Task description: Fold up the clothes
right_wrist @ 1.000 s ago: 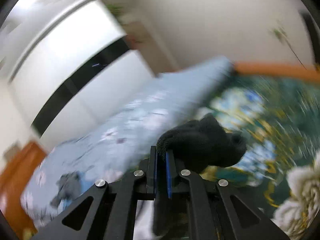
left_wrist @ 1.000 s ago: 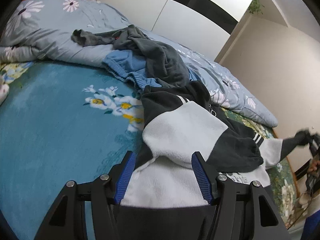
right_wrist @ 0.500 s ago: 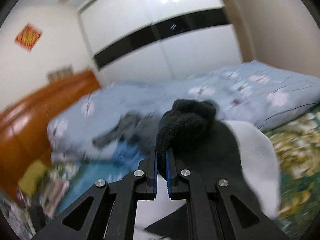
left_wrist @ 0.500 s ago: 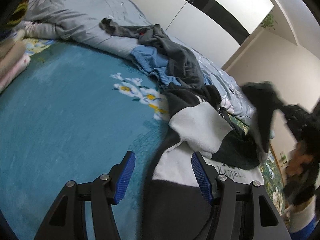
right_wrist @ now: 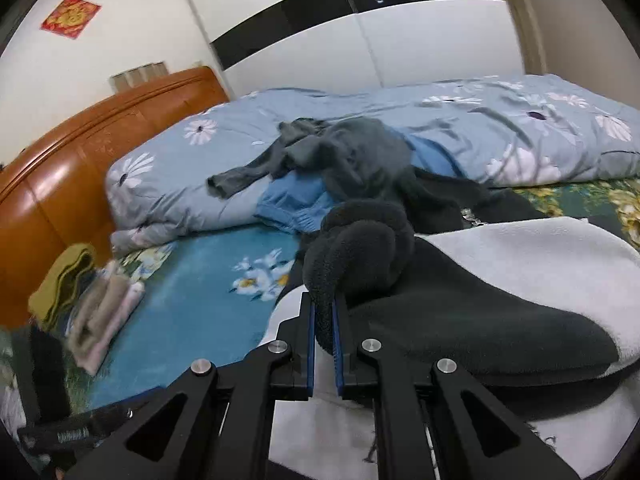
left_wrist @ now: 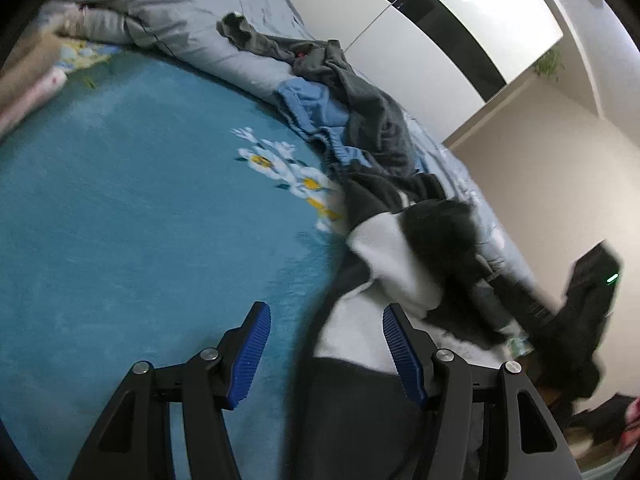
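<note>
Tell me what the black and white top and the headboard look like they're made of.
Black and white top: probably fleece, matte, with a fuzzy nap at the cuff clamped in the right hand-held gripper. Headboard: seemingly varnished wood, orange-brown and glossy with highlights.

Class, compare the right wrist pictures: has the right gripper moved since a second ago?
Yes. The right gripper, shut on the black sleeve, has swung from facing the bare wall round to face the wooden headboard and wardrobe, bringing the sleeve over the sweater.
</note>
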Tool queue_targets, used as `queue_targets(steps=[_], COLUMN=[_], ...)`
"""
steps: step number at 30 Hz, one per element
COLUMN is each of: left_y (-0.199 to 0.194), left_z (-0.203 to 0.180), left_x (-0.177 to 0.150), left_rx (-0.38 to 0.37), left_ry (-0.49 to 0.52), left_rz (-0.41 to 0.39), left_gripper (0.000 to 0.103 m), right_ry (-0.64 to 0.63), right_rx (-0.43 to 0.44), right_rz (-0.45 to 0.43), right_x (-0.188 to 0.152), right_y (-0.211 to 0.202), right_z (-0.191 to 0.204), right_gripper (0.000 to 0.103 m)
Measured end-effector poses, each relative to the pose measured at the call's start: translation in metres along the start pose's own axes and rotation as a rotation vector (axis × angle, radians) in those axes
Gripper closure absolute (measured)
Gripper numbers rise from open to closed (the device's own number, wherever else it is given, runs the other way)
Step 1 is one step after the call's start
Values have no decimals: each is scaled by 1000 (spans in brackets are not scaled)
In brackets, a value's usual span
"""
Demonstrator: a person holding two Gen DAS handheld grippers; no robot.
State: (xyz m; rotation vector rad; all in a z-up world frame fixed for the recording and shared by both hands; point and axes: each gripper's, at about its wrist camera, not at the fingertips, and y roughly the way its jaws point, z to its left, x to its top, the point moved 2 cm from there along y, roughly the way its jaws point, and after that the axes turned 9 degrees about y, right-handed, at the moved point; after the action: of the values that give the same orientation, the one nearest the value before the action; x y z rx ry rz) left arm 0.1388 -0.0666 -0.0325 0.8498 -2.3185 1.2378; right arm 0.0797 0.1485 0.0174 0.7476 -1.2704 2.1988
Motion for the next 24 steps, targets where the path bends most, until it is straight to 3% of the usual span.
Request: queue_targets(steps=[5,9,13,17,24], left_y=[18,34,54,84,121], left_z=[-23,-46,-77,-99,-90], left_x=[15,29,36,37,46], left_rx=[-65,-108,-101,-72,-137], left_ry=[23,65,180,266,113], left_rz=[16,27,51,94,124], left_gripper=[40,40,38,37,38], right_ry=[-17,-83,-80,41,156], right_rx=[-28,-11,0,15,-37], right_rz=[100,134,85,11,-22], right_x=[-21,-29,-33,-36,-48], right_y=[16,6,-30,-72,-107], right_z=[-6,-1,-13,-49,-100], right_gripper=[91,80,80,78,77])
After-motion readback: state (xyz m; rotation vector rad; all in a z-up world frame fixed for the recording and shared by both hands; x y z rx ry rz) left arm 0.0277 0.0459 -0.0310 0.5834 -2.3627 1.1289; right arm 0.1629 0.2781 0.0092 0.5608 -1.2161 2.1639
